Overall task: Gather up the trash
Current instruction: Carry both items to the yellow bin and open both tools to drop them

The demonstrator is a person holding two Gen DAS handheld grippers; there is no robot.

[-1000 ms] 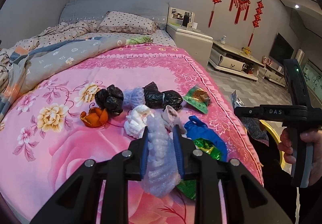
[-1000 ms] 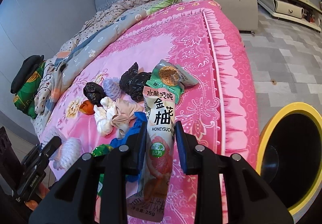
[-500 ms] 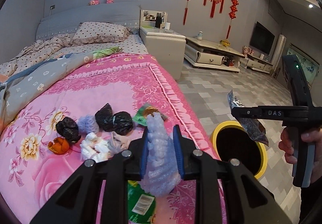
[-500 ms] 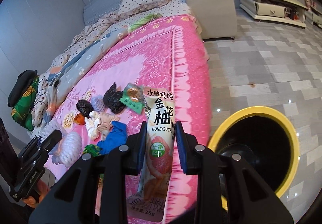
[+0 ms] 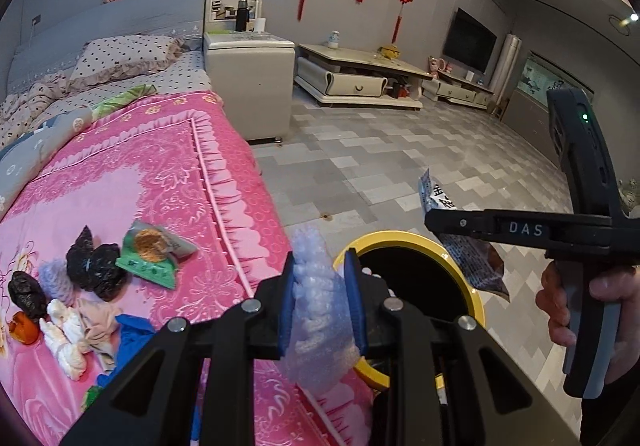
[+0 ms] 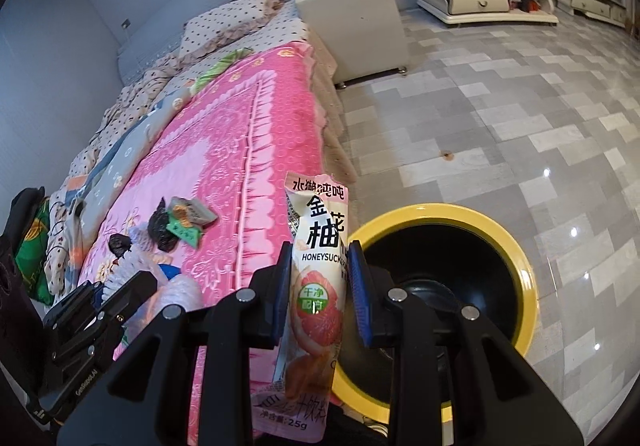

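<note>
Both grippers are carrying trash toward the round black bin with the yellow rim (image 6: 516, 246) standing on the grey tiled floor just beside the pink floral bedspread (image 5: 168, 173). The left gripper (image 5: 322, 298) is pinching a crumpled wad of pale bubble wrap (image 5: 316, 318) between nearly closed fingers, near the bin's rim. The right gripper (image 6: 320, 294) is clamping a pink-and-white honeysuckle drink sachet (image 6: 318, 286) upright, beside the opening. The drop looks like the step in hand; next, each should probably be brought over the black mouth and its fingers opened. More wrappers and black bags (image 5: 94, 266) are lying on the bed.
</note>
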